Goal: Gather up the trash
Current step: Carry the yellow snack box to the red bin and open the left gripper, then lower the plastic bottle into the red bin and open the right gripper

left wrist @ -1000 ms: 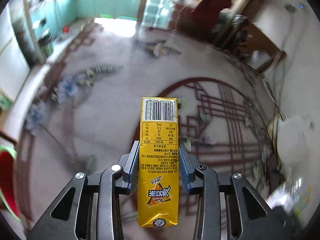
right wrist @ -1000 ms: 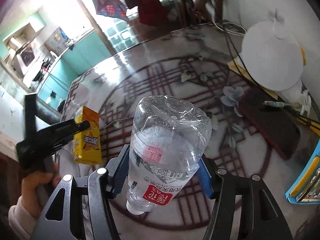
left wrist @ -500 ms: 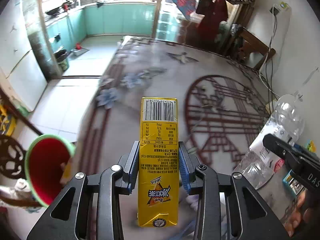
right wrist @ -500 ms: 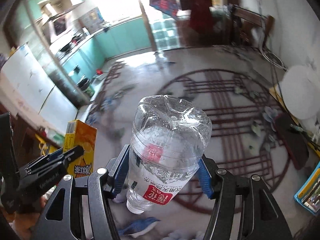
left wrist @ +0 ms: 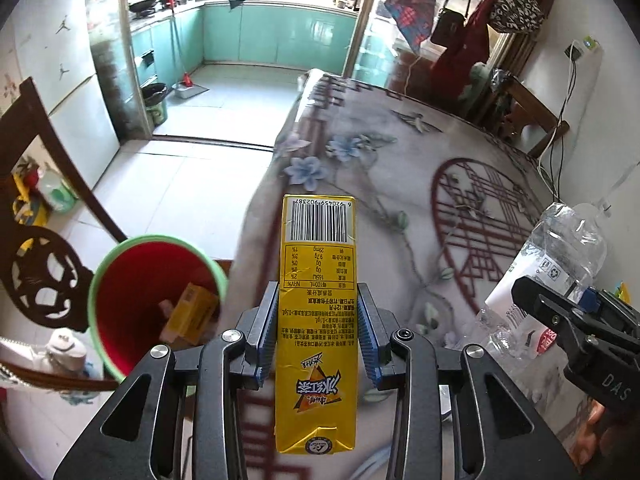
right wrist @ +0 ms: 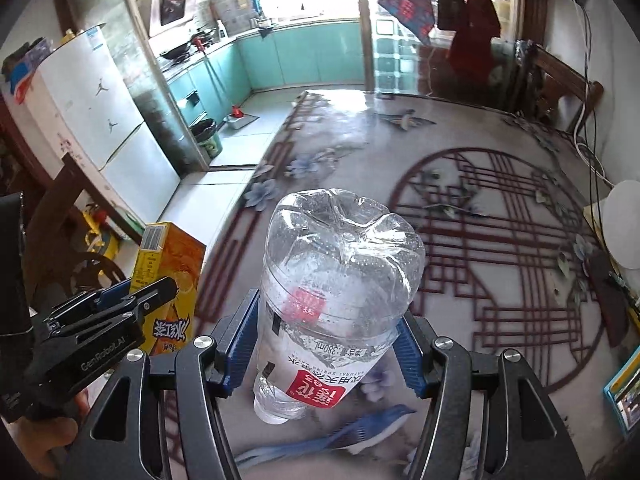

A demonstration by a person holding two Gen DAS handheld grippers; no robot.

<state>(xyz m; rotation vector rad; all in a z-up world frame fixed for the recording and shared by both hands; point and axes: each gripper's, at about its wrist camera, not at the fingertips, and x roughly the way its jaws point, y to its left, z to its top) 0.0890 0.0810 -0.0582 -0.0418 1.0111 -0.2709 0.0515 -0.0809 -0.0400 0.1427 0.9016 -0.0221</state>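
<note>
My left gripper [left wrist: 318, 336] is shut on a yellow drink carton [left wrist: 318, 280], barcode end pointing away, held over the table's left edge. Just left of it and lower stands a red bin with a green rim [left wrist: 120, 264]; another yellow carton [left wrist: 192, 312] lies inside. My right gripper [right wrist: 324, 340] is shut on a clear plastic water bottle [right wrist: 340, 280] with a red label, its base pointing away. From the right wrist, the yellow drink carton [right wrist: 168, 276] and the left gripper [right wrist: 132, 300] show at the left. The bottle [left wrist: 560, 264] appears at the right of the left wrist view.
A round table with a floral cloth [left wrist: 400, 168] fills the right side. A dark wooden chair [left wrist: 44, 216] stands left of the bin. White floor tiles [left wrist: 180, 184] lead to a teal kitchen. A white disc [right wrist: 622, 224] and cables lie at the table's far right.
Both grippers have swung left from over the table's middle toward its left edge, each keeping its hold. The red bin has come into view beside the carton.
</note>
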